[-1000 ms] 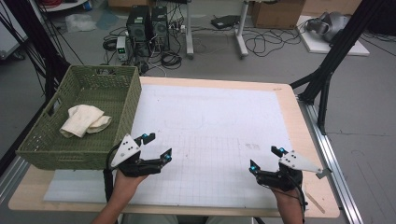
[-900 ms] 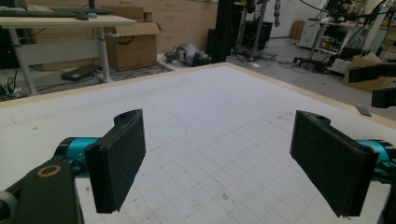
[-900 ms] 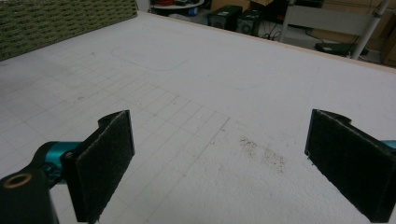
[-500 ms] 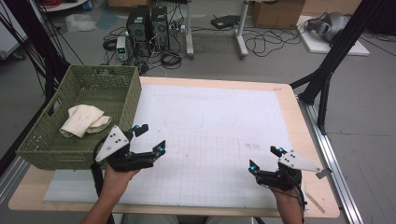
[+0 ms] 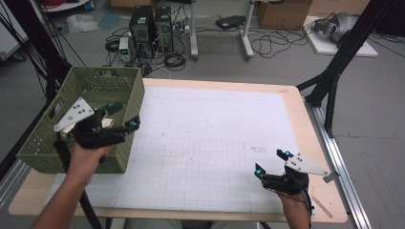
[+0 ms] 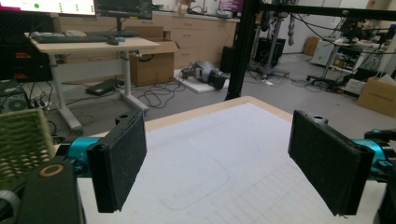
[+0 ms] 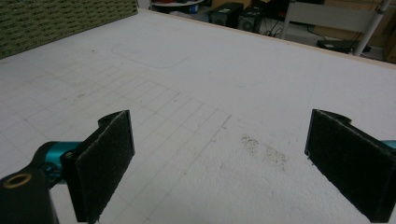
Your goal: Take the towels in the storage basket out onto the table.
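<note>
Basket (image 5: 93, 90) is set at the table's (image 5: 286, 102) left edge; the left gripper (image 5: 123, 117) is held over its right wall, jaws spread, nothing between them. The right gripper (image 5: 271, 161), jaws also spread, is held low near the front.

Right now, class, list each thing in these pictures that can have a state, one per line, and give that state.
left gripper: open, holding nothing, raised over the basket's near right corner
right gripper: open, holding nothing, low over the mat
green basket: upright at the table's left edge, pale cloth inside
cloth: mostly hidden behind the left gripper
white grid mat: flat, with a small smudge
</note>
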Available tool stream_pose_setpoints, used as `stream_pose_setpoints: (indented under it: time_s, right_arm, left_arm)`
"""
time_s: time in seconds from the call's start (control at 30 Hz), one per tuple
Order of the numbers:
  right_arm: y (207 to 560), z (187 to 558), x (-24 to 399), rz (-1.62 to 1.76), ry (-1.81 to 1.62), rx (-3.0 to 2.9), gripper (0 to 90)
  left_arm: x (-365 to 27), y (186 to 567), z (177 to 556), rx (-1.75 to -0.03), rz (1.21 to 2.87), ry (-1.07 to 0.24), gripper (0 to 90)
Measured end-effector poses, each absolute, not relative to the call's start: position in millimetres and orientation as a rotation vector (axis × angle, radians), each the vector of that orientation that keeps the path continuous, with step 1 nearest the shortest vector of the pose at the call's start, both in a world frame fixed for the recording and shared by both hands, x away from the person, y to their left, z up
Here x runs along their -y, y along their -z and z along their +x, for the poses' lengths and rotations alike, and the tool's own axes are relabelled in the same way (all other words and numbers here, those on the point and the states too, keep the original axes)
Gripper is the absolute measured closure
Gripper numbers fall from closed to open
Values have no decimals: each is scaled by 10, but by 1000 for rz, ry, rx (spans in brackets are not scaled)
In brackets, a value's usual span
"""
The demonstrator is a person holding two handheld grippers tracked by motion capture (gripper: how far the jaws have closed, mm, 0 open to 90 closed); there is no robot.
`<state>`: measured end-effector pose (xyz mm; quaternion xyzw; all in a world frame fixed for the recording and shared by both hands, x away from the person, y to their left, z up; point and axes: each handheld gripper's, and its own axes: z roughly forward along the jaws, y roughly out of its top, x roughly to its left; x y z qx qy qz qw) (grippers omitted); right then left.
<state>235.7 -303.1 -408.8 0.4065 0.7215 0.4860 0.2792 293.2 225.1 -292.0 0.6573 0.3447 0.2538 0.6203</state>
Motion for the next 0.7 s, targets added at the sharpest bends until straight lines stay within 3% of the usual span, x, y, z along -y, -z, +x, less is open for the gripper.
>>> stream_pose_setpoints:
  time_s: [0.27,0.7]
  right_arm:
    - [4095,2367,3039,1086,-1303,-1944,74]
    - [4132,2386,3014,1088,-1301,-1973,74]
  left_arm:
    - [-2706,2834,3219,-873,1500,-664,191]
    - [-3296,3345,3664,-1211,1620,-649,205]
